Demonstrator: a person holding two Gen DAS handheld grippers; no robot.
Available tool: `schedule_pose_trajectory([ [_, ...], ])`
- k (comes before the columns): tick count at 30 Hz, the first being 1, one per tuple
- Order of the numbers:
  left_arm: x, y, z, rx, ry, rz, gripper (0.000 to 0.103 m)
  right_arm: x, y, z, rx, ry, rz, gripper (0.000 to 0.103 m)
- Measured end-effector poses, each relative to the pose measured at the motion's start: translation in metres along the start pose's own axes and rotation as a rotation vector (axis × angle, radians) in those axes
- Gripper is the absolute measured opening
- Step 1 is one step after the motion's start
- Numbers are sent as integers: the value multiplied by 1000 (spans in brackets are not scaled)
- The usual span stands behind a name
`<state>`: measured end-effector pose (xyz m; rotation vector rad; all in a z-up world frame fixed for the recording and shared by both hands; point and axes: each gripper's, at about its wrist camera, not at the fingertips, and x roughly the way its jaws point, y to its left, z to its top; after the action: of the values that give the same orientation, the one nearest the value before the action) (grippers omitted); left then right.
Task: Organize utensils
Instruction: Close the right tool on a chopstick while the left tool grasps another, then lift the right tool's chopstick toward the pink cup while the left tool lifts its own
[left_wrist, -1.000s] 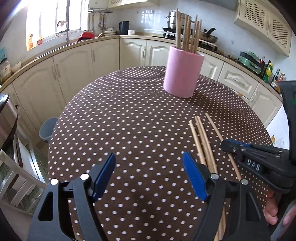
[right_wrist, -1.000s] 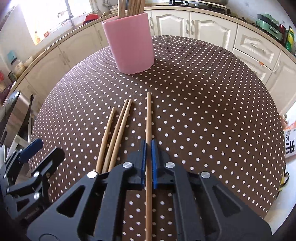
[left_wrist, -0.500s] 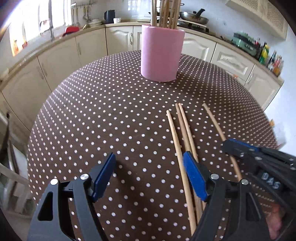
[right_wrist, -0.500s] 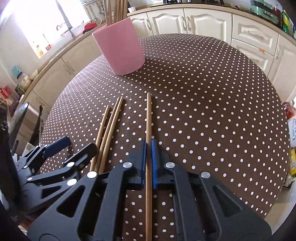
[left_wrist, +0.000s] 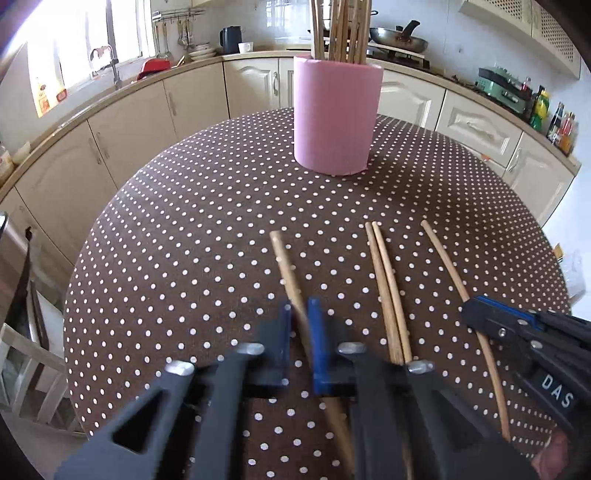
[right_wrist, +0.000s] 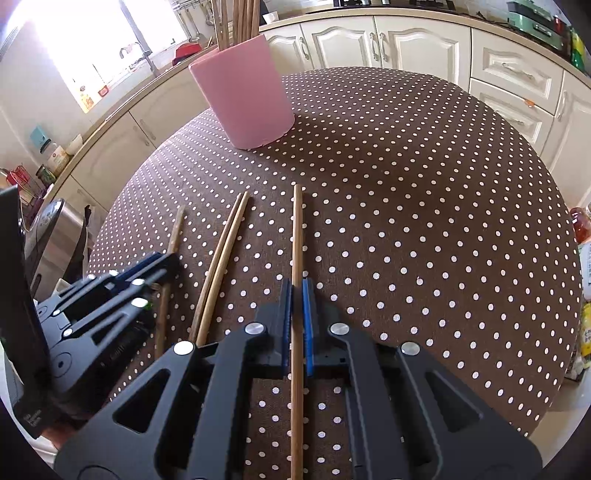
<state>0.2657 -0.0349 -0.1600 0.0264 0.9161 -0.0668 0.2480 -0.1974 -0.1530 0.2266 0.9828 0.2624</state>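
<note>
Four loose chopsticks lay on the dotted tablecloth (left_wrist: 192, 236), all running roughly away from the fingers toward the pink holder (left_wrist: 334, 118). The left-hand chopstick (left_wrist: 286, 269) sat between the blue pads of the left gripper (left_wrist: 299, 317) — its jaws had just been closing and were now clamped on the stick, whose far end reached out ahead of the fingertips toward the holder. The frame was motion-blurred at the pads, but the stick ran straight through the narrow gap.

Just right of those fingers a pair of chopsticks (left_wrist: 384, 280) lay side by side, touching along their length, gripped by nothing.

Beyond the pair, the right-hand chopstick (right_wrist: 296, 240) was clenched in the right gripper (right_wrist: 296, 291); it passed between the pads and extended well ahead of the fingertips and back under the gripper body. It appeared to rest on the cloth — lift could not be confirmed.

The holder stood upright on the table, well ahead of both sets of fingers, with a bundle of chopsticks (left_wrist: 343, 29) standing in it. A curved run of cream cabinets (left_wrist: 125, 122) lay beyond the table's far edge.
</note>
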Motion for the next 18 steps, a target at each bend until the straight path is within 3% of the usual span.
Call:
schedule_pose_trajectory([
  [8,-6,20,-5,-69,-39,-45,6,-6,1,7,8,-42,33,6],
  [18,-47,28,16,-113,-193,-83,6,-47,9,29,-32,-220,56,6],
])
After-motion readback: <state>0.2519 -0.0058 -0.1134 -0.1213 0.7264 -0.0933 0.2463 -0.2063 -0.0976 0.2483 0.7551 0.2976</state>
